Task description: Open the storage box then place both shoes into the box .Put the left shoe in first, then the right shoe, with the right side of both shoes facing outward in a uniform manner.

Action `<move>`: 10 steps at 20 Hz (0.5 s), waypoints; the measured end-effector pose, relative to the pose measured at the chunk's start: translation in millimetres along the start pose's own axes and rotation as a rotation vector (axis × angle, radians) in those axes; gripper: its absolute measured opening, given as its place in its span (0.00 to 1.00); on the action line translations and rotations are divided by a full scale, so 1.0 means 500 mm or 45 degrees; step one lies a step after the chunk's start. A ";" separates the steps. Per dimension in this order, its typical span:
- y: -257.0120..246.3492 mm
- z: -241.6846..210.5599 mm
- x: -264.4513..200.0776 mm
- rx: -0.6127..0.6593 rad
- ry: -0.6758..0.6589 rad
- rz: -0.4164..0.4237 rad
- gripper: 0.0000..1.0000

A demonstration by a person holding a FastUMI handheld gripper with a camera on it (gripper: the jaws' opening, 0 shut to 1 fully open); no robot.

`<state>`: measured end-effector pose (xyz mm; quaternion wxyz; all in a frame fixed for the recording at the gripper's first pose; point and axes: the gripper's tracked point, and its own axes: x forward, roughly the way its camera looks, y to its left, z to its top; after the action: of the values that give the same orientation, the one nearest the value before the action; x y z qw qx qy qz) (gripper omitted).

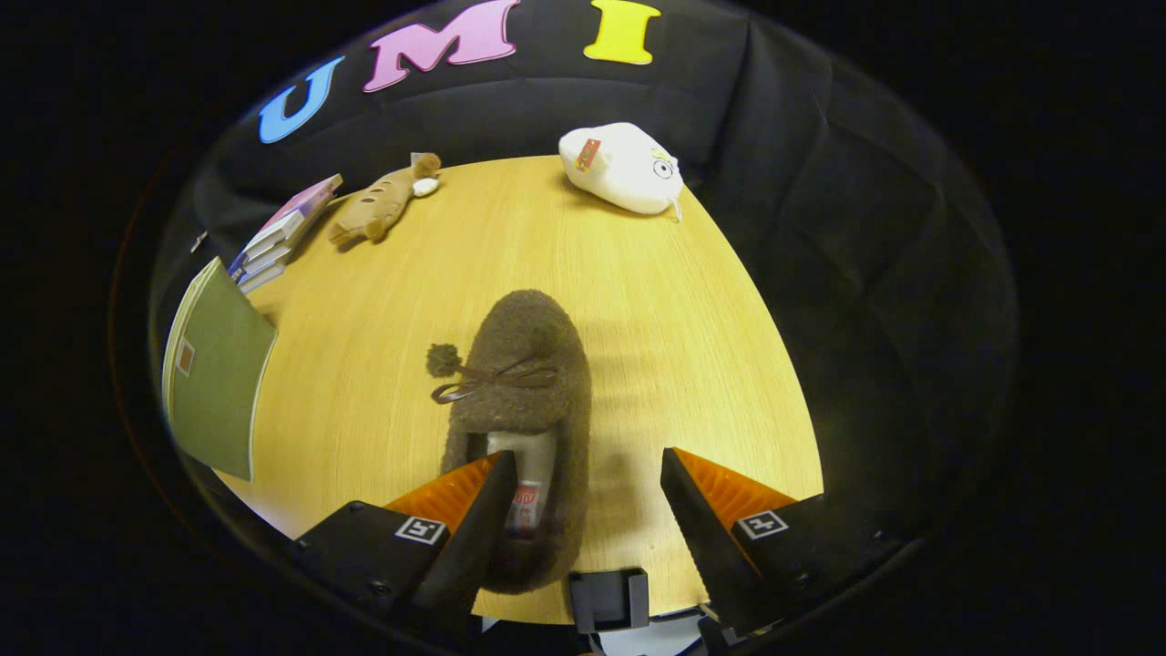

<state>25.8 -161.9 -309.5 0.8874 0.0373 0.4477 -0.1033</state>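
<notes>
In the gripper view, the step in hand looks like picking up a shoe: the gripper hangs over the near end of a brown fuzzy slipper with a small bow and pompom, which lies flat on the round light-wood table, toe pointing far, heel near. The fingers stand wide apart — the left one sits over the slipper's opening, the right one is out over bare wood to the right of the shoe, so the right wall of the slipper lies between them but nothing is gripped yet. Whether the left finger touches the lining I cannot tell. The next move, by my reckoning, calls for lowering and closing on that right side wall near the heel. The pose is tilted downward, looking steeply onto the table. Far off lie a white plush toy with a tag, a tan plush toy, a stack of books and, nearer left, a green flat book.
</notes>
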 end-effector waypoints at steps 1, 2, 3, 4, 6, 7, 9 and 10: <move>0.004 -0.003 0.016 0.024 0.022 0.009 0.99; 0.013 -0.003 0.029 0.047 0.039 0.026 0.99; 0.019 -0.004 0.038 0.061 0.056 0.041 0.99; 0.026 0.000 0.045 0.072 0.060 0.055 0.98; 0.035 0.016 0.059 0.099 0.051 0.067 0.84; 0.041 0.014 0.065 0.110 0.064 0.075 0.67; 0.048 0.015 0.072 0.121 0.070 0.069 0.53; 0.046 0.017 0.071 0.127 0.069 0.059 0.53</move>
<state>58.0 -146.0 -333.8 0.8741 0.0947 0.4650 -0.1039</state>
